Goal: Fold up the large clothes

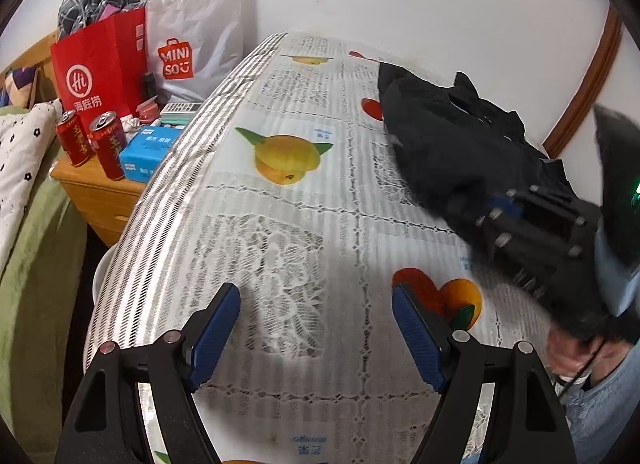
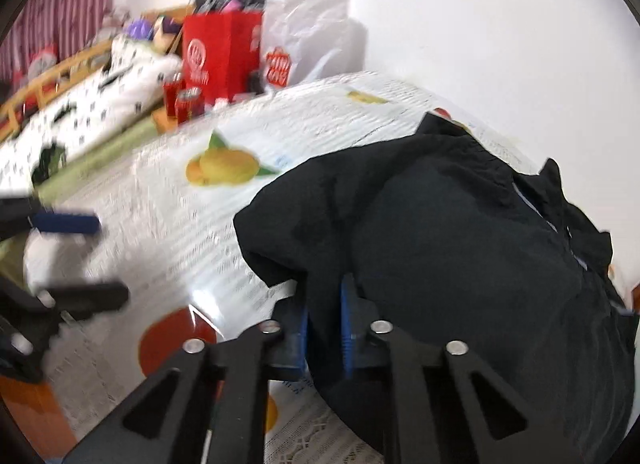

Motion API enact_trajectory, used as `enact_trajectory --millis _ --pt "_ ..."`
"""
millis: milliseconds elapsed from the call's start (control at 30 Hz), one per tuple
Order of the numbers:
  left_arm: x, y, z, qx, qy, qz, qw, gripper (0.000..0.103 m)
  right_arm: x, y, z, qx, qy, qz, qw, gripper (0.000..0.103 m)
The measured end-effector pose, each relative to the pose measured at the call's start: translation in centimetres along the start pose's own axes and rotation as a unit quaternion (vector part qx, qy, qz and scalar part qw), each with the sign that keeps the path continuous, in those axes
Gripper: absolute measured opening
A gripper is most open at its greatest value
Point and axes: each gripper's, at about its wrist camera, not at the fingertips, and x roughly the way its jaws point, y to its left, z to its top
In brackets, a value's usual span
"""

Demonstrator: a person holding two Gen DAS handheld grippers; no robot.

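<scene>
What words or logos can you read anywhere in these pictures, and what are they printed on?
"MINI SO": white plastic bag, orange logo.
"Hi": red paper bag, white circle; the Chinese characters beneath look like 海底捞.
Red cans: gold characters, too distorted to read.
Blue box: print too small.
Tablecloth labels: too small.

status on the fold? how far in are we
Early. Done: the black garment lies bunched on the tablecloth, with no neat fold visible. In hand: the right hand-held gripper is shut on the garment's near edge; the left hand-held gripper is open and empty above the cloth. Left: spreading it flat and making every fold.
</scene>
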Motion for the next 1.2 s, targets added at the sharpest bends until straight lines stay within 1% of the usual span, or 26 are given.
enact_trajectory --millis 100,200,233,267,333,400,467,533,600,667,700,733,800,900,1000,1100,1200 --pt "-0.1 -0.9 0.2 0.007 -0.002 0.001 1.0 0.077 -2.6 -2.8 0.7 0.056 -0.04 0.019 0.997 0.009" --pt "-0.3 -2.1 0.5 0.017 -0.009 0.005 0.9998 0.077 -6.1 -6.6 0.5 0.114 -0.1 0.016 0.988 0.008" --pt "-0.3 -2.4 0.6 0.019 -0.011 0.005 0.9997 0.077 -7.4 -8.6 0.1 0.142 -0.126 0.014 0.982 0.008" --pt "-0.4 -3.0 0.9 0.022 -0.014 0.003 0.9997 0.077 -8.1 -10.0 -0.3 0.161 -0.138 0.01 0.977 0.008" --pt "-0.4 -4.3 1.4 0.031 -0.02 -0.002 0.9993 0.077 -9.4 -13.8 -1.8 0.223 -0.163 0.001 0.961 0.008" --pt "-0.5 -5.7 1.8 0.042 -0.028 -0.003 0.9987 0.077 -10.0 -16.8 -3.3 0.276 -0.173 -0.005 0.945 0.007" --pt "-0.4 -6.9 2.1 0.05 -0.032 -0.007 0.9982 0.077 -10.0 -19.5 -5.4 0.33 -0.169 -0.011 0.929 0.007" --pt "-0.3 -8.3 2.4 0.059 -0.034 -0.014 0.9976 0.077 -9.6 -21.1 -7.0 0.359 -0.154 -0.02 0.92 0.007" --pt "-0.1 -9.9 2.5 0.072 -0.036 -0.019 0.9966 0.077 -8.9 -22.1 -8.4 0.373 -0.128 -0.036 0.918 0.007" --pt "0.3 -11.0 2.3 0.083 -0.034 -0.023 0.9957 0.077 -8.5 -22.5 -9.4 0.378 -0.108 -0.04 0.919 0.008" --pt "0.5 -11.6 2.3 0.088 -0.032 -0.026 0.9952 0.077 -8.4 -22.6 -9.9 0.377 -0.099 -0.042 0.92 0.01" --pt "0.8 -12.5 2.1 0.096 -0.029 -0.031 0.9945 0.077 -8.3 -22.7 -10.2 0.373 -0.093 -0.044 0.922 0.014" --pt "1.3 -13.8 1.8 0.108 -0.022 -0.042 0.9931 0.077 -8.7 -22.5 -10.9 0.359 -0.079 -0.054 0.928 0.015" --pt "1.9 -15.6 1.2 0.123 -0.013 -0.063 0.9903 0.077 -9.7 -22.7 -12.3 0.323 -0.064 -0.076 0.941 0.016" --pt "2.4 -17.7 0.4 0.139 -0.007 -0.083 0.9868 0.077 -11.0 -23.7 -14.2 0.301 -0.057 -0.098 0.947 0.022" --pt "3.0 -19.7 0.0 0.152 0.0 -0.089 0.9843 0.076 -12.3 -25.4 -16.4 0.295 -0.043 -0.139 0.944 0.029" --pt "3.6 -21.4 -0.4 0.161 0.002 -0.097 0.9822 0.075 -13.0 -27.7 -18.8 0.304 -0.021 -0.168 0.938 0.03"
